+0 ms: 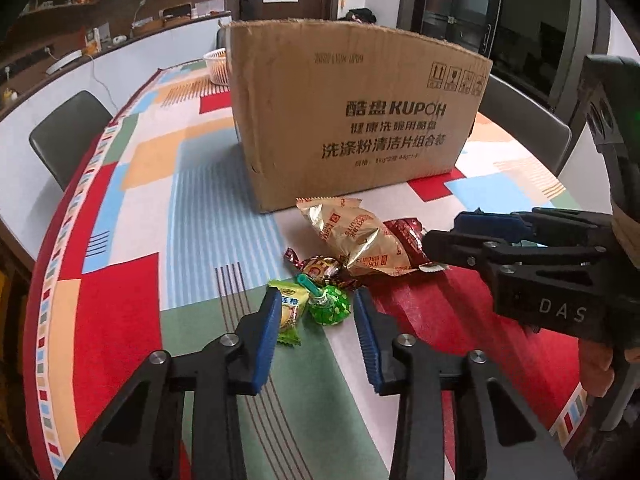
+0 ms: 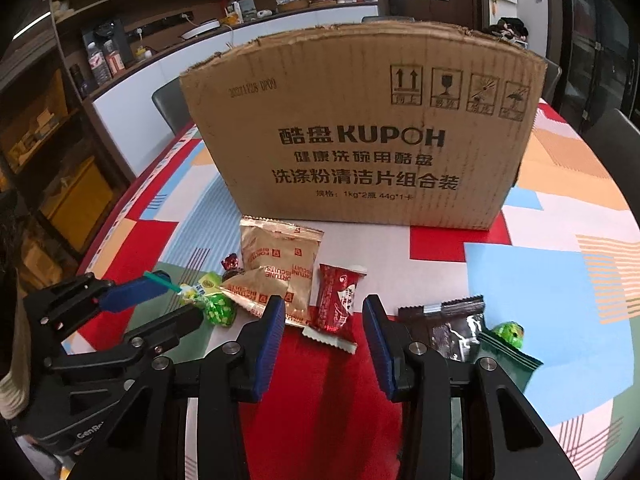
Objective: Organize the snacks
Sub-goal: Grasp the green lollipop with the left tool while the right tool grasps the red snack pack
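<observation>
A pile of snacks lies on the patterned tablecloth [image 1: 200, 208] in front of a cardboard box [image 1: 352, 120] [image 2: 360, 140]. My left gripper [image 1: 318, 304] is open and low over the table. A green lollipop [image 1: 330, 306] sits between its pads with a small gap, and a yellow-green candy packet [image 1: 288, 312] lies against the left pad. My right gripper [image 2: 324, 312] is open around a red snack packet [image 2: 336, 304] without pressing it. Gold biscuit packs [image 2: 280, 256] [image 1: 352, 236] and a foil-wrapped chocolate [image 1: 320, 266] lie just behind. Each gripper shows in the other's view [image 1: 444, 236] [image 2: 184, 300].
A dark brown packet [image 2: 452, 328], a dark green packet [image 2: 508, 354] and a green ball candy [image 2: 510, 332] lie to the right of my right gripper. A white basket [image 1: 218, 66] stands behind the box. Grey chairs [image 1: 68, 132] [image 1: 524, 120] flank the table.
</observation>
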`<state>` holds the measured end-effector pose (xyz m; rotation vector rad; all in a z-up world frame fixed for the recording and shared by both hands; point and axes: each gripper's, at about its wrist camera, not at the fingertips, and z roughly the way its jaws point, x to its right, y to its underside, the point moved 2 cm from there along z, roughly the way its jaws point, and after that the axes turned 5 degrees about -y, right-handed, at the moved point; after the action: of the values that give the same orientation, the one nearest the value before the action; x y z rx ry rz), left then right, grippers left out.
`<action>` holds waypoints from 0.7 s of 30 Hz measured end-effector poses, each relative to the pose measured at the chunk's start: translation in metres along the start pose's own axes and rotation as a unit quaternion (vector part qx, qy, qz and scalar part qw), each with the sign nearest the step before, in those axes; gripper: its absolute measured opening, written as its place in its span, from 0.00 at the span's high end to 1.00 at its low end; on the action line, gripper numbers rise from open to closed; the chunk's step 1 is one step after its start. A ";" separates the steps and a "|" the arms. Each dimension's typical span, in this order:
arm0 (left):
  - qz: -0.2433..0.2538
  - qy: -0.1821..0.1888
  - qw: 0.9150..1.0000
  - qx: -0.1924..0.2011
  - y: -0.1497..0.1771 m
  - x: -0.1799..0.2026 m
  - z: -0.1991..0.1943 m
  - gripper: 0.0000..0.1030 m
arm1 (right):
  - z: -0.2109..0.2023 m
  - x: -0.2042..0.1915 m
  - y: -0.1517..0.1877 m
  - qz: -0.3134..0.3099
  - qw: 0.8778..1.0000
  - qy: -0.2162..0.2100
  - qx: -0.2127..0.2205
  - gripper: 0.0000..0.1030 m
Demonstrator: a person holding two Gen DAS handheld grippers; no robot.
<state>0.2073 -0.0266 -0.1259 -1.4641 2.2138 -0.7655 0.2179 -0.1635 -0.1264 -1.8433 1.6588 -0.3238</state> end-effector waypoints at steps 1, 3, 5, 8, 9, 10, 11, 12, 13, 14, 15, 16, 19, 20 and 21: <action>0.001 0.002 1.000 -0.002 0.000 0.000 0.002 0.67 | 0.002 0.000 0.000 0.001 1.000 -0.002 -0.002 0.60; 0.003 0.007 1.000 -0.008 0.001 0.002 0.006 0.69 | 0.006 0.001 0.000 0.003 1.000 -0.005 -0.004 0.62; 0.003 0.011 1.000 -0.013 0.002 0.003 0.010 0.69 | 0.010 0.003 0.000 0.006 1.000 -0.007 -0.008 0.63; 0.004 0.017 1.000 -0.018 0.002 0.006 0.015 0.71 | 0.016 0.006 0.000 0.013 1.000 -0.010 -0.014 0.65; 0.004 0.018 1.000 -0.019 0.002 0.006 0.016 0.71 | 0.019 0.006 0.000 0.015 1.000 -0.011 -0.016 0.66; 0.006 0.016 1.000 -0.021 0.002 0.007 0.019 0.71 | 0.020 0.007 0.000 0.017 1.000 -0.011 -0.017 0.66; 0.006 0.015 1.000 -0.023 0.001 0.007 0.022 0.72 | 0.022 0.008 0.000 0.017 1.000 -0.010 -0.018 0.66; 0.004 0.015 1.000 -0.025 0.000 0.007 0.024 0.72 | 0.024 0.008 0.000 0.016 1.000 -0.009 -0.020 0.67; 0.003 0.016 1.000 -0.027 -0.001 0.007 0.026 0.72 | 0.026 0.009 0.000 0.017 1.000 -0.008 -0.021 0.68; 0.002 0.016 0.999 -0.029 -0.002 0.006 0.029 0.73 | 0.029 0.009 -0.001 0.018 1.000 -0.007 -0.023 0.69; 0.001 0.016 0.999 -0.030 -0.002 0.005 0.030 0.73 | 0.031 0.009 -0.001 0.017 1.000 -0.005 -0.025 0.69; -0.001 0.017 0.999 -0.031 -0.003 0.004 0.031 0.74 | 0.033 0.009 -0.002 0.016 1.000 -0.003 -0.026 0.70; -0.006 0.021 0.999 -0.033 -0.003 0.003 0.034 0.74 | 0.038 0.010 -0.003 0.016 0.999 -0.002 -0.030 0.71; -0.007 0.020 0.999 -0.033 -0.003 0.003 0.034 0.74 | 0.040 0.009 -0.003 0.017 0.999 -0.002 -0.033 0.72; -0.008 0.021 0.999 -0.033 -0.003 0.003 0.034 0.74 | 0.042 0.009 -0.003 0.017 0.999 -0.002 -0.036 0.72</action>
<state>0.2277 -0.0384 -0.1509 -1.5103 2.2813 -0.7413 0.2457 -0.1601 -0.1593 -1.8641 1.7175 -0.2501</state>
